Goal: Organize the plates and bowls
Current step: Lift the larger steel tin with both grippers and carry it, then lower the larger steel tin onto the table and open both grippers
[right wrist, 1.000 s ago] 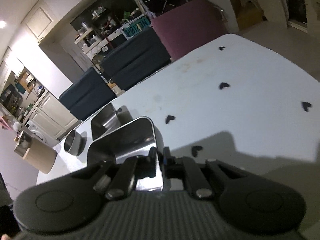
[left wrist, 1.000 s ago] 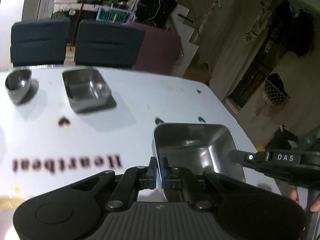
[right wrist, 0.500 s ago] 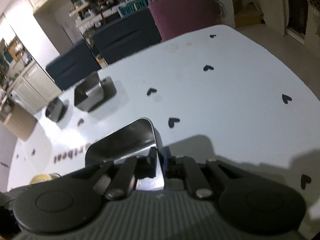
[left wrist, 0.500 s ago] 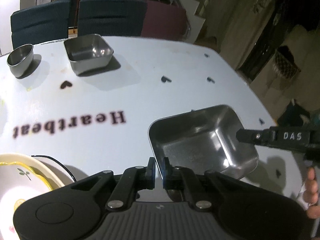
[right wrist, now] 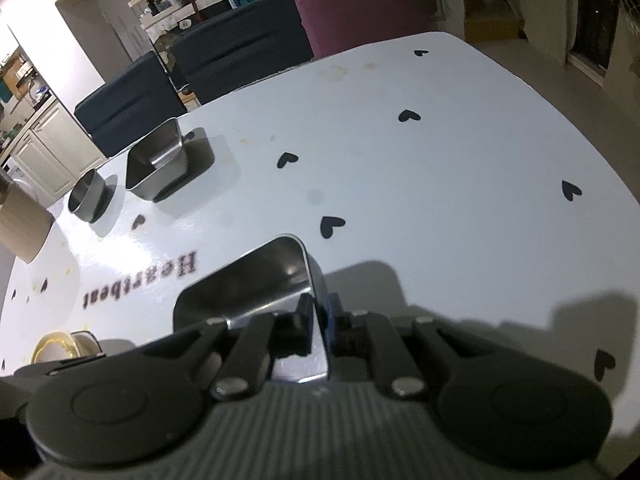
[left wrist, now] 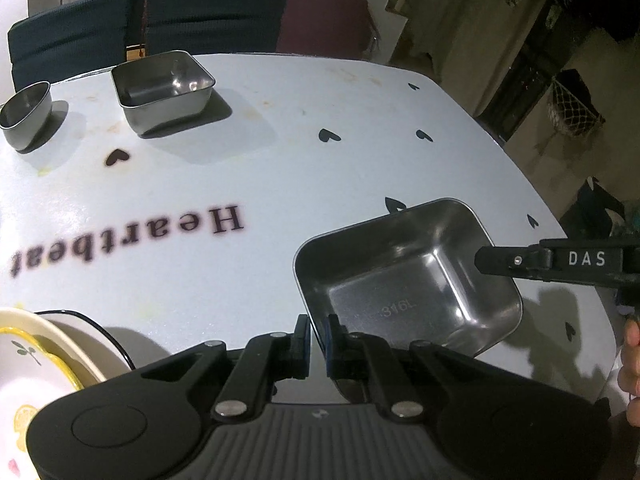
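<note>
A square steel bowl (left wrist: 404, 280) hangs above the white table, held from two sides. My left gripper (left wrist: 318, 338) is shut on its near rim. My right gripper (right wrist: 320, 326) is shut on the opposite rim; its black body enters the left wrist view (left wrist: 552, 262) from the right. The held bowl also shows in the right wrist view (right wrist: 256, 284). A second square steel bowl (left wrist: 162, 90) and a small round steel bowl (left wrist: 26, 114) stand at the table's far left. Stacked ceramic plates (left wrist: 44, 344), yellow-rimmed on black-rimmed, sit at the near left.
The white table (left wrist: 304, 168) carries black heart marks and the word "Heartbeat". Dark blue chairs (left wrist: 212, 12) and a maroon chair (left wrist: 324, 20) stand behind the far edge. A brown cylinder (right wrist: 20, 224) stands at the left in the right wrist view.
Both grippers have lifted the square steel bowl and pulled back toward the near side, so the far bowls look smaller. The stacked plates have come into the left wrist view.
</note>
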The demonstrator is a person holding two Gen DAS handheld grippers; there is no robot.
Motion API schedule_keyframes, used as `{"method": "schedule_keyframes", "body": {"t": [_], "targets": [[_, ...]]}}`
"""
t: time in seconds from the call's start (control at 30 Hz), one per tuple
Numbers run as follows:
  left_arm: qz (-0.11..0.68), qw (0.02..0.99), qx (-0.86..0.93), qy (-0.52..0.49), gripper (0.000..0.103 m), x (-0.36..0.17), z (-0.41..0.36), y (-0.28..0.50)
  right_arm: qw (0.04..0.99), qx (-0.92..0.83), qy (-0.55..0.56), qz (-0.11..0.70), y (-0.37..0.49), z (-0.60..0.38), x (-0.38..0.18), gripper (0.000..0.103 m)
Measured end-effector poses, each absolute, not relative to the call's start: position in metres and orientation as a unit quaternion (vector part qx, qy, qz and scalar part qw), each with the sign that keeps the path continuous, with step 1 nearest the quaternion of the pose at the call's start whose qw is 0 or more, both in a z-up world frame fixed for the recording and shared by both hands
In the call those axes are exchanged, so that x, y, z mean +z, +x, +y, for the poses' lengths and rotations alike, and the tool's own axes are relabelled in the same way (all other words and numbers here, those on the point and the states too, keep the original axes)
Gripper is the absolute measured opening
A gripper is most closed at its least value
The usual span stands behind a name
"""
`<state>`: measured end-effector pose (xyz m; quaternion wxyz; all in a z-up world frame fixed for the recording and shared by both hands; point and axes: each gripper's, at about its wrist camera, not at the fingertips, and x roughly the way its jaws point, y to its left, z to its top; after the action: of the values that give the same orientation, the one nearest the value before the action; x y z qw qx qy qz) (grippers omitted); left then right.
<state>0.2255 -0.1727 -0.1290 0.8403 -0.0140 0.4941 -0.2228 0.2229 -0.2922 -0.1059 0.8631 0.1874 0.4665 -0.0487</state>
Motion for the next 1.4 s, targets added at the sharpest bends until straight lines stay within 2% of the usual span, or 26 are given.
{"method": "schedule_keyframes", "body": {"t": [1.1,1.4], "targets": [[0.495,0.835,-0.239,-0.032,0.008,-0.126,-0.171,0.227,0.844,-0.034,0.149,0.515,0.237,-0.293,-0.135,0.008],[0.498,0.833,-0.241,-0.036,0.009,-0.127,-0.170,0.228,0.850,-0.021,0.154,0.504,0.238,-0.299,-0.137,0.008]]}}
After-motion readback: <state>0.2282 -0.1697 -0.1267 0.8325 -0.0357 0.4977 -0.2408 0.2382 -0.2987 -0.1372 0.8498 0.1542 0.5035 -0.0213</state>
